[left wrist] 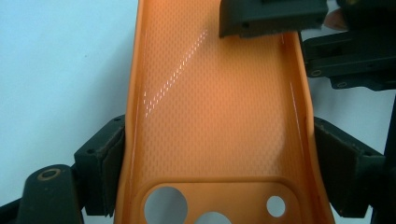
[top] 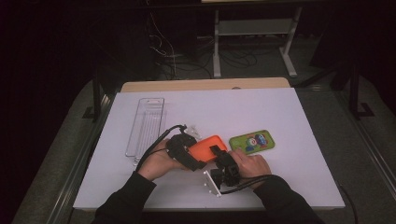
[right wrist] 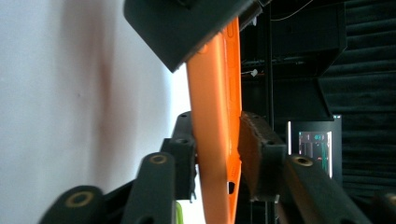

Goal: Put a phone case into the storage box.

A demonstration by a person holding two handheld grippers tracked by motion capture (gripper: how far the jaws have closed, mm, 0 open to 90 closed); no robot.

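Orange phone case (top: 208, 146) lifted, clamped in jaws of both left gripper (top: 189, 154) and right gripper (top: 217, 153); green phone (top: 252, 141) on table (top: 280, 107) not yet fitted.

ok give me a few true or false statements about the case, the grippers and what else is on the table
1. Both grippers hold the orange case. True: the left gripper clamps it across its width and the right gripper pinches its edge.
2. The green phone lies left of the case. False: in the high view it lies to the right of the case.
3. The clear tray sits at the table's left side. True.
4. The case is fitted on a phone. False: the left gripper view shows its empty textured inside and open camera holes.
5. The right gripper's fingers are wide open. False: they are shut on the case edge.
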